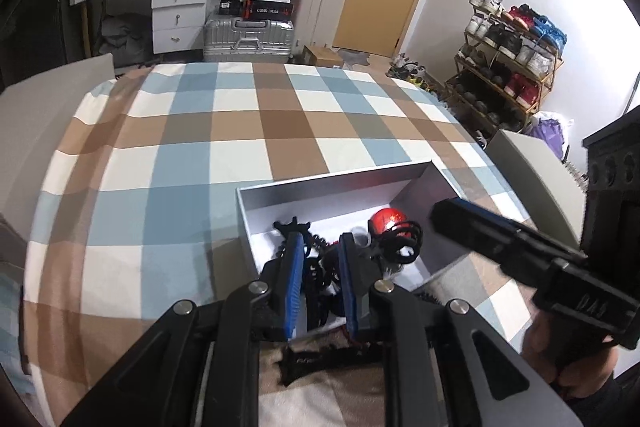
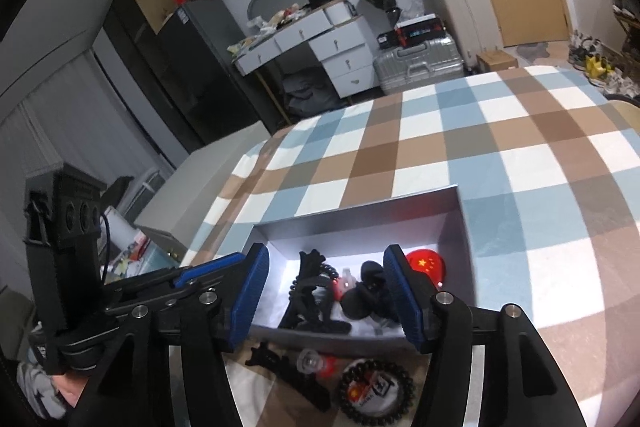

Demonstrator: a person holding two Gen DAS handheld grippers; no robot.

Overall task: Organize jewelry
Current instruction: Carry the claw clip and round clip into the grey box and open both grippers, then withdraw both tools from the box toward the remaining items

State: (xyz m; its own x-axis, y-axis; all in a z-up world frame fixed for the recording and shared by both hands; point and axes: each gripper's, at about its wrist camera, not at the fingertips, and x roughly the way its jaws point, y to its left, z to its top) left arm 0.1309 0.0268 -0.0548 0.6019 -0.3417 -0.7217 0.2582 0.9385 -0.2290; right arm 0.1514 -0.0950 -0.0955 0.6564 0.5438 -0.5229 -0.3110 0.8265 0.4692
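Left wrist view has your left gripper poking down into the open white box, jaws pinched down to a narrow gap around a tangle of black hair ties and clips. Looks like something dark sits between the pads, but honestly you can't tell whether it's really pinched or just lying behind them. Just past your fingertips there's a red round piece with a black coiled tie leaning on it.

Over on the right wrist view, your right gripper hangs over the same box with its jaws about halfway apart and nothing touching the blue pads. Between them you see the black pile and a red badge with yellow stars by the right finger.

Outside the box, on the checked bedspread near you: a black beaded bracelet ringed around a round badge, a clear-and-red bit, and a black clip.
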